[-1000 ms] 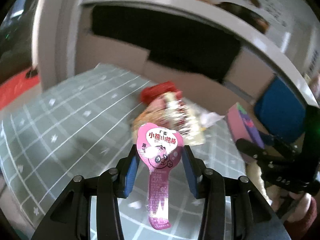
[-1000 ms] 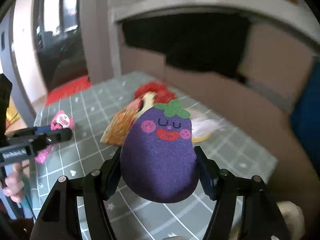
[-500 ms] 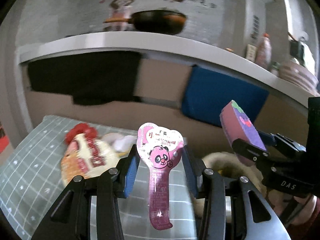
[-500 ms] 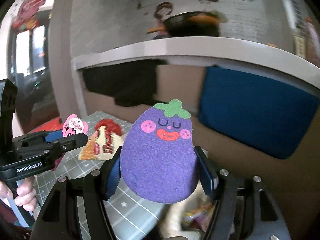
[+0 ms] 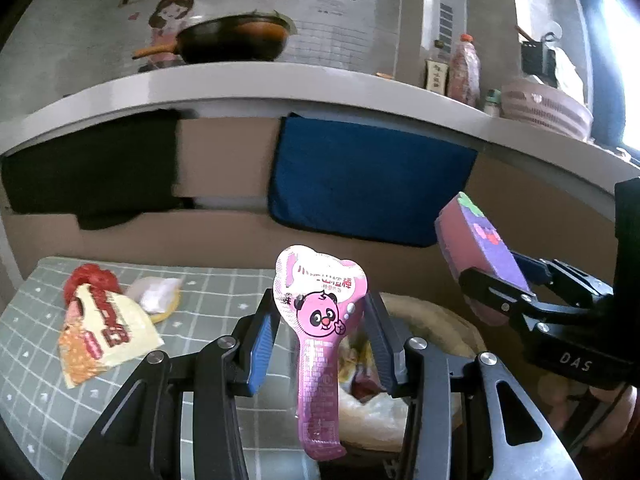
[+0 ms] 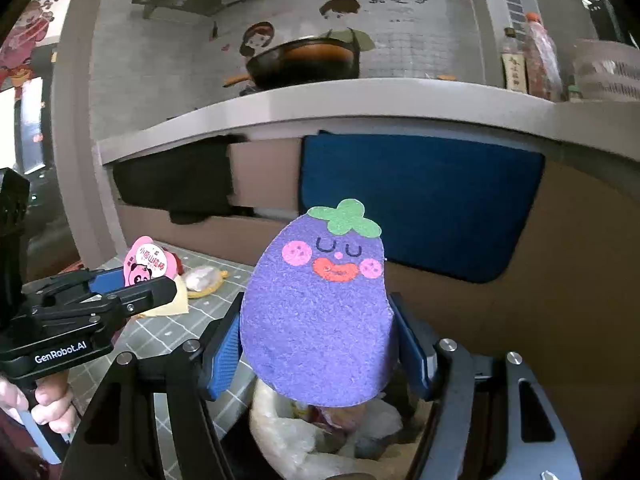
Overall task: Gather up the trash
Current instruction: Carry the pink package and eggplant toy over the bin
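A pink panda-print lollipop wrapper (image 5: 320, 320) stands upright between the blue pads of my left gripper (image 5: 322, 332), which is shut on it. My right gripper (image 6: 320, 348) is shut on a purple eggplant-shaped sponge (image 6: 316, 320) with a green top. Both are held above a bin lined with a pale plastic bag (image 6: 300, 440) that has wrappers in it; its beige rim (image 5: 436, 316) shows behind the left fingers. The right gripper (image 5: 500, 276) and sponge (image 5: 480, 256) appear at the right of the left wrist view. The left gripper (image 6: 136, 280) and wrapper (image 6: 146, 266) appear at the left of the right wrist view.
On the grey-green checked table (image 5: 40, 380) lie a snack bag (image 5: 104, 336), a red crumpled item (image 5: 88, 278) and a white-and-yellow piece (image 5: 158, 296). Behind runs a counter with a wok (image 5: 232, 40), bottles (image 5: 464, 68) and a pink basket (image 5: 544, 108). Blue (image 5: 368, 184) and black (image 5: 92, 176) cloths hang below.
Both grippers swung right from over the table and rose slightly, each keeping its grip. The bin has come into view beneath them, and the snack bag has slid to the left.
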